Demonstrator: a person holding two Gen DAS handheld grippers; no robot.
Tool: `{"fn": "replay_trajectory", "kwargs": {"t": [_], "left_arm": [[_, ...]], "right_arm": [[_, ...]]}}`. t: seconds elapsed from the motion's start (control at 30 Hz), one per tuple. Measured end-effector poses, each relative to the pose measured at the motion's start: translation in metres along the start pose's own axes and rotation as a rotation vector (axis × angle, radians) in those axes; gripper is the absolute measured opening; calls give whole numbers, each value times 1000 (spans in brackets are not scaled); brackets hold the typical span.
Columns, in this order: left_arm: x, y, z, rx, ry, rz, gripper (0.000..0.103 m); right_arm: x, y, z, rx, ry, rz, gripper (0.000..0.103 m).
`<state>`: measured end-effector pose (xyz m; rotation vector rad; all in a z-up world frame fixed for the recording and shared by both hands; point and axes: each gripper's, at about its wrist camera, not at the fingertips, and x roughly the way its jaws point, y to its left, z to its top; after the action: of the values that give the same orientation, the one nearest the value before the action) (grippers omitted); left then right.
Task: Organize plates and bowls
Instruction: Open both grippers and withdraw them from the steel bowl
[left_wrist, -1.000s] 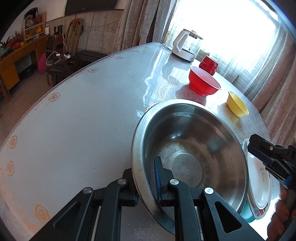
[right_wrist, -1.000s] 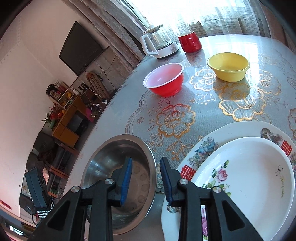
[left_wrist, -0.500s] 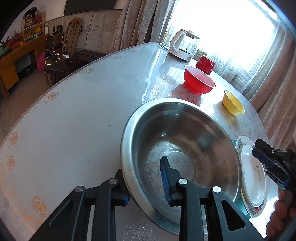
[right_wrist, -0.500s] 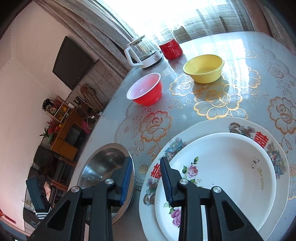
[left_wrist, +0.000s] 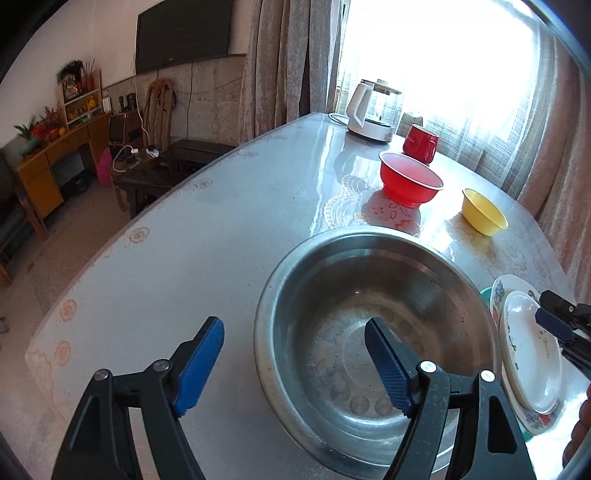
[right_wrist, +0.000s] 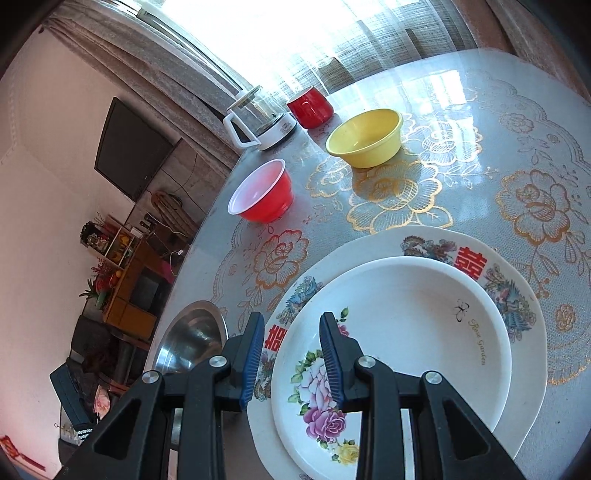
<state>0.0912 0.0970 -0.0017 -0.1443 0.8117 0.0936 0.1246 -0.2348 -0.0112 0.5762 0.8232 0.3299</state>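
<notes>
Steel bowl (left_wrist: 373, 347) sits near the tabletop's (left_wrist: 207, 236) front edge, straddled by the wide-open left gripper (left_wrist: 295, 363). Right gripper (right_wrist: 291, 354), jaws narrowly parted and empty, hovers over stacked plates (right_wrist: 406, 332).

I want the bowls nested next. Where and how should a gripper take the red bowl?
Probably by the rim: the red bowl stands upright and open on the table, its wall too wide for the jaws. Come from above on the near side, one finger inside, one outside. The open left gripper is nearer that side.
</notes>
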Motion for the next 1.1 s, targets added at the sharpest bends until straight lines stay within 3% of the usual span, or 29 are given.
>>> {"fn": "replay_trajectory", "kwargs": {"t": [0.23,0.5,0.87,1.1], "left_arm": [[-11,-1,5,27,-29,31,82],[-16,-23,16,47,-7,-20,82],[-10,-78,45,95,50,-141,84],[4,-116,61,143,95,-188,85]], "right_arm": [[-6,-9,0,15,-14,-15,32],[-19,-23,16,-12,-23,-108,32],[-12,-60,72,-58,-17,-262,32],[10,-72,120,-80,3,-264,32]]}}
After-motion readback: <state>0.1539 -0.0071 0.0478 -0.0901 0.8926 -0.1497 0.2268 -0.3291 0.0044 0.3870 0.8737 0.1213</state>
